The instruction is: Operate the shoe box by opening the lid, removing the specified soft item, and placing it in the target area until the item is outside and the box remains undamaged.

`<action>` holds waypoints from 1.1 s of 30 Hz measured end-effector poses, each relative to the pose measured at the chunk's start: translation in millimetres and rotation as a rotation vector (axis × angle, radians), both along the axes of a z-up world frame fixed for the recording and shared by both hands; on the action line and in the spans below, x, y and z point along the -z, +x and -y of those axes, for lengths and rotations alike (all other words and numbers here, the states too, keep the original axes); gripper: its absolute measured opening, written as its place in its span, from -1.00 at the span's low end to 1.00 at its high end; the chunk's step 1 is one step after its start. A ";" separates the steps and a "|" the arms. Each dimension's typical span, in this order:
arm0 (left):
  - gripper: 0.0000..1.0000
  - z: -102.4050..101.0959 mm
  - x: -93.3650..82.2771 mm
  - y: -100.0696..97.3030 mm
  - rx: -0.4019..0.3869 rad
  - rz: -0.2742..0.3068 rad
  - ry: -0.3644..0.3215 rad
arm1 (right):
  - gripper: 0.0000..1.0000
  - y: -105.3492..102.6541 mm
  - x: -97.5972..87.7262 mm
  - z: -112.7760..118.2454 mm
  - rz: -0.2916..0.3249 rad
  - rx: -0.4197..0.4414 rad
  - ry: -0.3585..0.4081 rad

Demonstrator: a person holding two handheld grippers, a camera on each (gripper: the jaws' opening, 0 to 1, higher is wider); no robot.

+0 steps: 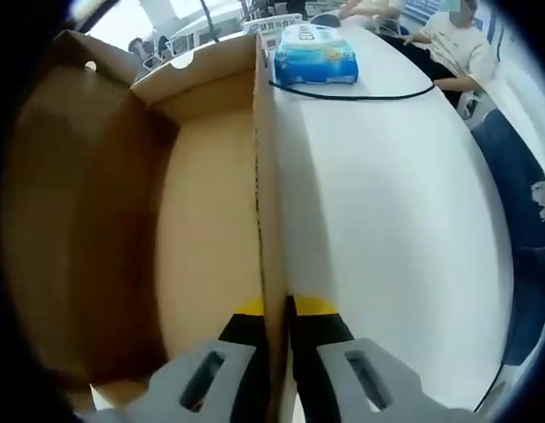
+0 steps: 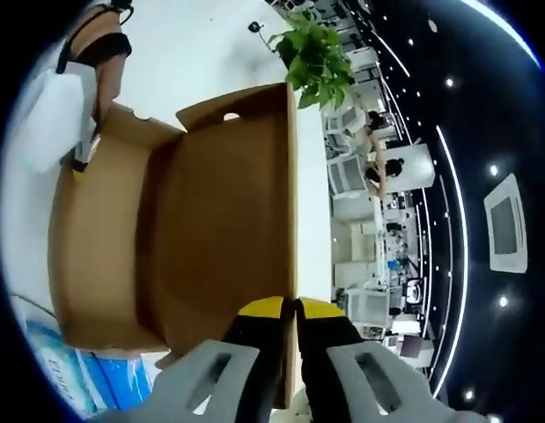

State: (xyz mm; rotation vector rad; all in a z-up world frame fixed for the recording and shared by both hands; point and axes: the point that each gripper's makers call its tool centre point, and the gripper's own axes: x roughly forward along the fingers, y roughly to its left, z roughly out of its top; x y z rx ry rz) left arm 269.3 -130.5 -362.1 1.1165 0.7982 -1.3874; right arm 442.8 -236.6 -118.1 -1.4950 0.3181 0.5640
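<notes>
In the left gripper view, the left gripper (image 1: 276, 308) is seen closed on the thin side wall of the brown cardboard shoe box (image 1: 202, 229) — one yellow-tipped black jaw lies inside the box, the other outside, with the wall pinched between them. The box interior is seen as bare cardboard. To the outside of that wall, a white table (image 1: 386, 220) is seen, and on it, well beyond the box, a blue-and-white plastic pack of tissues (image 1: 316, 55) rests beside a thin black cable (image 1: 360, 95). A seated person in a light top (image 1: 452, 44) is visible at the far edge of the table.

In the right gripper view, the right gripper (image 2: 288, 308) is likewise clamped on an edge of the same box (image 2: 219, 229), its jaws nearly together around the cardboard. The other gripper is seen at the opposite wall, held by a hand. The tissue pack (image 2: 105, 379) is glimpsed beside the box — whether touching it cannot be told. A green potted plant (image 2: 312, 53) stands beyond.
</notes>
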 end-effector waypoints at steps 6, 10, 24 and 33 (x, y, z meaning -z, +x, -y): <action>-0.97 -0.1 0.1 0.1 0.003 0.003 0.001 | -0.95 -7.5 -1.4 -0.8 0.017 -0.002 0.006; -0.97 -0.2 1.0 0.4 -0.002 0.001 0.002 | -0.95 -9.4 -1.6 -1.9 0.035 -0.003 -0.001; -0.97 -0.1 1.2 1.3 0.005 0.004 0.002 | -0.94 -29.7 -4.8 -4.2 0.086 -0.035 -0.017; -0.97 0.4 0.9 1.9 0.003 0.005 0.001 | -0.94 -41.7 -4.3 -4.9 0.107 -0.023 0.006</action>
